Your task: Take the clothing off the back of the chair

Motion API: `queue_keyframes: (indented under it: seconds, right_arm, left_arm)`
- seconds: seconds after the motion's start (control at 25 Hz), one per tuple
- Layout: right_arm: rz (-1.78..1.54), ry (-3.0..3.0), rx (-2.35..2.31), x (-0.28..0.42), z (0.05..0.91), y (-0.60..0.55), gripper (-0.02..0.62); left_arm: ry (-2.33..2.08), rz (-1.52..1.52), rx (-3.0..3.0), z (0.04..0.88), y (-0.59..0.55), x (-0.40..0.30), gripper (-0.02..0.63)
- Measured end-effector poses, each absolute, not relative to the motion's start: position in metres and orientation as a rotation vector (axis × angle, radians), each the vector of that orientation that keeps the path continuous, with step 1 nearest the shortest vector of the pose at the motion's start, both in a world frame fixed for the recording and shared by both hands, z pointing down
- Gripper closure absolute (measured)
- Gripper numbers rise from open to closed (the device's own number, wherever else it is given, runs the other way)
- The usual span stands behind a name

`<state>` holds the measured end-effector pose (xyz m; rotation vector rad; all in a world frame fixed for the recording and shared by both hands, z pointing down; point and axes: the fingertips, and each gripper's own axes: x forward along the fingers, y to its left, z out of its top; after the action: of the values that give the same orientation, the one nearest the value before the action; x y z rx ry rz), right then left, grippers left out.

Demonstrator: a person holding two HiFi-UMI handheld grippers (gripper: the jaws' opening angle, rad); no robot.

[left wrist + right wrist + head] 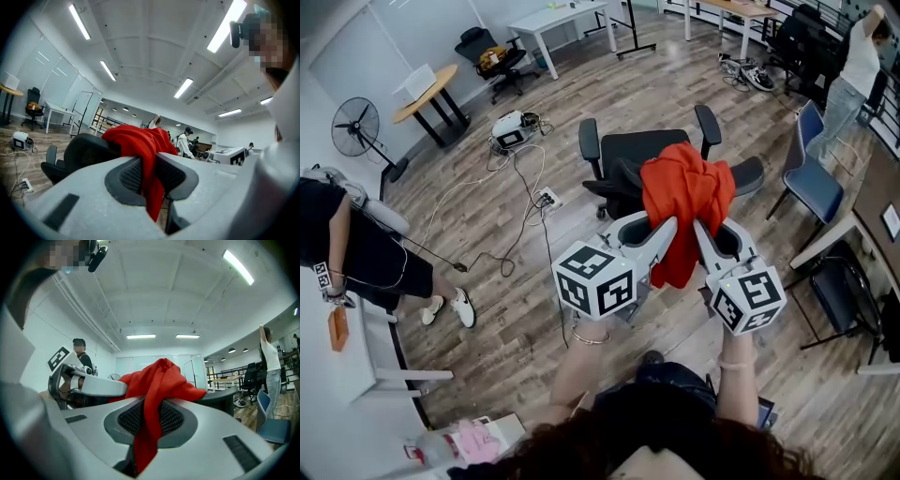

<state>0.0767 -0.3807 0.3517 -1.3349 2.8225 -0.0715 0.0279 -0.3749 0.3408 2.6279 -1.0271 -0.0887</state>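
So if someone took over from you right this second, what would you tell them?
The left hand-held gripper is shut on the red garment.
The right hand-held gripper is shut on the same garment.
The garment lies bunched over the back of the black chair, with a fold hanging between the two grippers.
Done: both grips are made.
Left: lift the garment clear of the chair.

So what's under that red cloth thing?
The black office chair: the red clothing drapes over its backrest, hiding the middle of it. The left gripper and right gripper each pinch a fold. What else lies beneath cannot be seen.
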Motion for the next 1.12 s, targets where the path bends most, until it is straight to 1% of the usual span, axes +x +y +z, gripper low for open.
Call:
queue_keyframes:
  seconds: [0.56,1.12]
  right_arm:
    - [0.079,2.761,-1.302,0.074,0.306,-0.338,0.549]
    - [0.184,2.738,-1.261,0.053,0.274,-0.288,0.549]
  left_arm:
    - [-0.988,-0.126,2.747,0.297,-0.331,0.034,0.541]
    - [-1.023,-0.179,2.812,0.265,-0.282,0.015,0.541]
